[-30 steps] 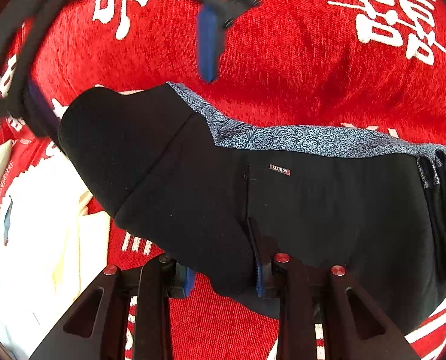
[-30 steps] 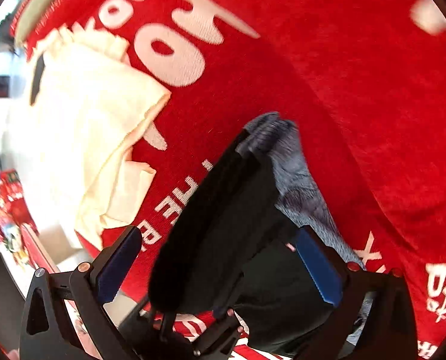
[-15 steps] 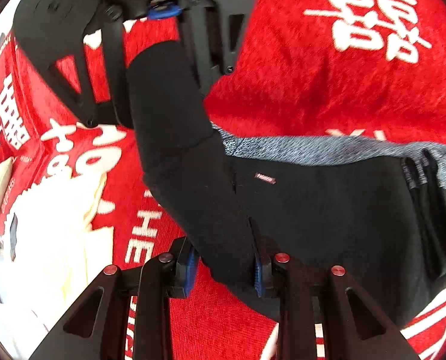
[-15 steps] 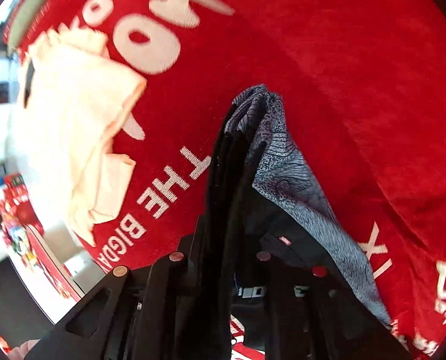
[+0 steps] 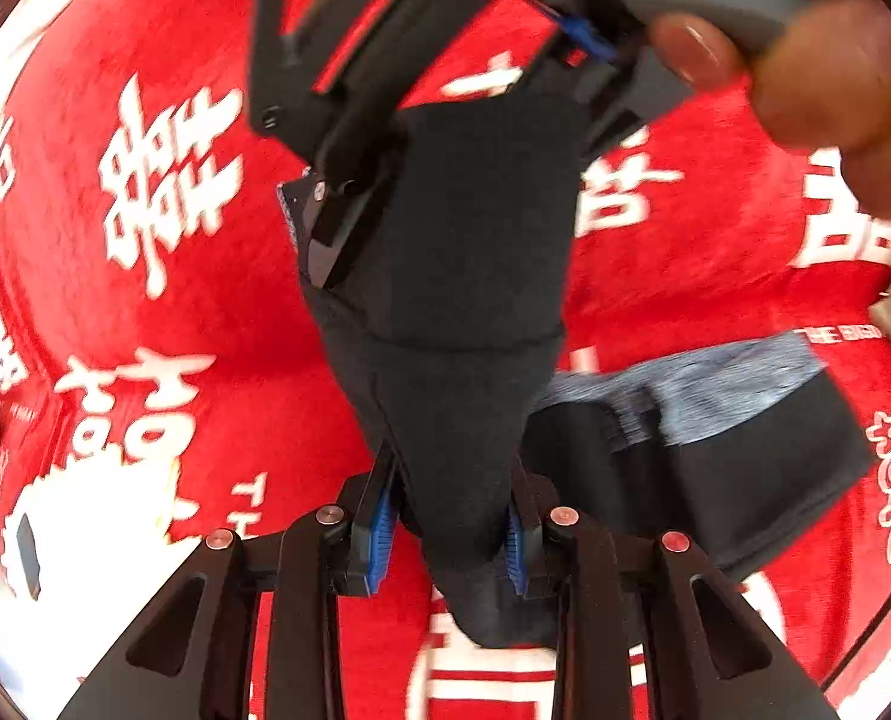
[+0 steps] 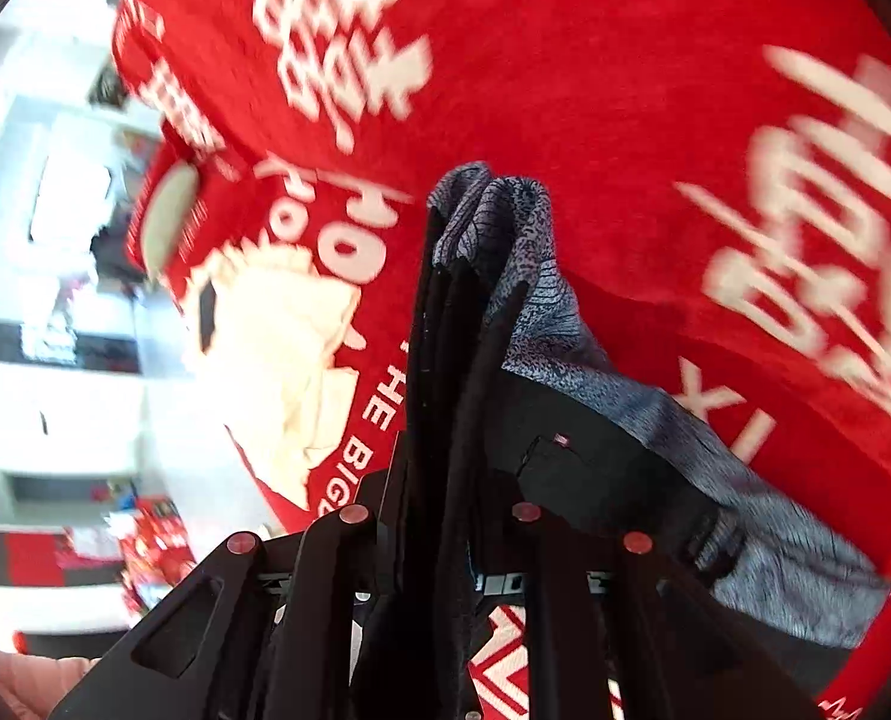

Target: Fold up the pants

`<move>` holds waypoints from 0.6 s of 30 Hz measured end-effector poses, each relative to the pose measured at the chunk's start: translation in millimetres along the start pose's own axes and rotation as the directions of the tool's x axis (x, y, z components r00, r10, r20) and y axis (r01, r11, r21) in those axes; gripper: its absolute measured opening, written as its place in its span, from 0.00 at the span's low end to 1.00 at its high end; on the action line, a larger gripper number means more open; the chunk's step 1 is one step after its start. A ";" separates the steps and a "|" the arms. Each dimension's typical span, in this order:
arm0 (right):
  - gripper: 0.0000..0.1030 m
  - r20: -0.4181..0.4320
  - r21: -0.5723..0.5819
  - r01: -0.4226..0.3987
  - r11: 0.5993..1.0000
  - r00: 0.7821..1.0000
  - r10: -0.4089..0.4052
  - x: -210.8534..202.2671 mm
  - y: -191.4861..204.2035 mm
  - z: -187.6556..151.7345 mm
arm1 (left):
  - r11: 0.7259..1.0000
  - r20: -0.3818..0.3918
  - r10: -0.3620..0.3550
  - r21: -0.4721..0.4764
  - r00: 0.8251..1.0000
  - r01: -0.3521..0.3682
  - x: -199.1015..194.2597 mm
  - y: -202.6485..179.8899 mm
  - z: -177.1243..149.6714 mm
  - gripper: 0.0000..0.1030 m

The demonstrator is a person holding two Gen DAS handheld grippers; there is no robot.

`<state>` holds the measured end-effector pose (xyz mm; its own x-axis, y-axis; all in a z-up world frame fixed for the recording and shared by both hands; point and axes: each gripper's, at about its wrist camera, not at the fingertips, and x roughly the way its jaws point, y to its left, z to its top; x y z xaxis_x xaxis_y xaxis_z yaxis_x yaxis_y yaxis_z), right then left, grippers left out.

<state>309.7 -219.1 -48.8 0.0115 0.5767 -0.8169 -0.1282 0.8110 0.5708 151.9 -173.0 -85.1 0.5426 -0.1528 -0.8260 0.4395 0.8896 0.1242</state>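
Hanging between two handheld grippers, a pair of black pants (image 5: 475, 300) with a gray patterned waistband (image 5: 697, 396) is lifted partly off a red blanket (image 5: 217, 312) printed with white Chinese characters and English letters. No container shows in either view. In the left wrist view, a narrow black length of the pants runs straight away from the camera, its long axis pointing up the frame toward the right gripper (image 5: 349, 198), while the rest of the garment, waistband uppermost, lies on the blanket to the right of that strip. The left gripper (image 5: 448, 531) has its blue-padded fingers (image 5: 379, 531) pressed in on the near end of the strip, clamped on the cloth. The right gripper meets the far end of the strip; part of the person's right hand (image 5: 805, 60) shows beside it, blurred. In the right wrist view, the right gripper (image 6: 445, 516) has its black fingers drawn close together on several stacked black layers of the pants (image 6: 445, 360), which rise upright from it, with the bunched gray waistband (image 6: 505, 222) at the top. To the left of the pants on the blanket lies a cream-colored cloth (image 6: 277, 324).
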 end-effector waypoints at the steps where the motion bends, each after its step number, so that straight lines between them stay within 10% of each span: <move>1: 0.15 0.026 0.017 -0.015 1.000 1.000 0.014 -11.9 -9.9 -7.4 | 1.000 0.006 -0.010 0.015 1.000 0.010 -4.6 -10.4 3.8 0.30; 18: 0.15 0.356 0.286 -0.256 0.924 0.923 0.146 -150.0 -189.4 -182.3 | 0.932 -0.031 -0.119 0.341 0.992 0.123 -33.3 -222.5 12.9 0.30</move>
<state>151.4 -477.1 -49.5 0.3452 0.6853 -0.6412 0.1618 0.6296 0.7599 45.3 -371.4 -78.1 0.4637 -0.2442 -0.8517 0.7202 0.6638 0.2017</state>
